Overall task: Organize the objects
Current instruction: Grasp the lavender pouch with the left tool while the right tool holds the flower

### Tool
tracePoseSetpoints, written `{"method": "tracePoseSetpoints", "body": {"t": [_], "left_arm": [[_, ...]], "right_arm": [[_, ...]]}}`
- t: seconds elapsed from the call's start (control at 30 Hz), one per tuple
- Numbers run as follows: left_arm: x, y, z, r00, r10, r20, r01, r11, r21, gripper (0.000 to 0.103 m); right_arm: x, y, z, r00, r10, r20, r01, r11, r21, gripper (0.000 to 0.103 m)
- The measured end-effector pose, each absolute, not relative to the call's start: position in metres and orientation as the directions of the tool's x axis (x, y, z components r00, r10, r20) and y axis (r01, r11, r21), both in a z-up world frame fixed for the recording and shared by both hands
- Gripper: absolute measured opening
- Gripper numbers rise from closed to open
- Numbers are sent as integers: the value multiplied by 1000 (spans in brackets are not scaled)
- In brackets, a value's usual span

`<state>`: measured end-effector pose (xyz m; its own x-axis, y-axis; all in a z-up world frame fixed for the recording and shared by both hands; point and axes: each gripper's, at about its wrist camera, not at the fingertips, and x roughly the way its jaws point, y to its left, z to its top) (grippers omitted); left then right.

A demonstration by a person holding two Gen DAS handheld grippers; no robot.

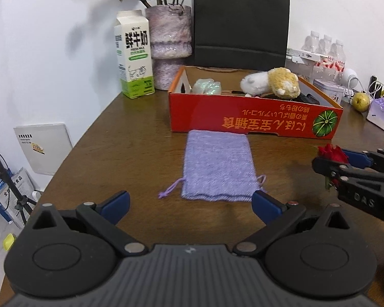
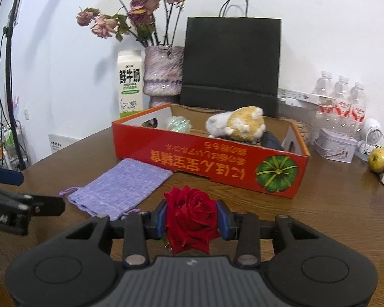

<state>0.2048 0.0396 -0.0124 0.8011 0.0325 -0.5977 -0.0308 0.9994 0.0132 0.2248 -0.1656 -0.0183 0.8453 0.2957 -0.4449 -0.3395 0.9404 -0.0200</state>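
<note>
Pinching a rose [image 2: 189, 220] at the bloom, the right gripper [image 2: 191, 217] holds it above the table [image 2: 332, 204], near the box [image 2: 217, 163]. Petals look soft and fragile; the stem seems safer. The left gripper [image 1: 190, 206] is spread before the pouch [image 1: 219, 168].

One flat lilac knitted drawstring pouch [image 1: 219, 166], center frame. One red rose bloom [image 2: 190, 218], lower center. One orange cardboard tray [image 1: 253, 117], center, with one white-and-tan plush toy [image 1: 271, 81]. Upper right: three clear plastic water bottles [image 2: 341, 93]. One white milk carton [image 1: 134, 53], upper left.
</note>
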Motion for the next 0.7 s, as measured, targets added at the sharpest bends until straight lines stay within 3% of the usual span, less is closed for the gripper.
{"method": "tracePoseSetpoints", "body": {"t": [0.7], "left_arm": [[315, -10, -29, 663, 73, -745, 4, 995, 101, 103]], "right_arm": [[242, -222, -9, 851, 326, -412, -301, 945, 124, 38]]}}
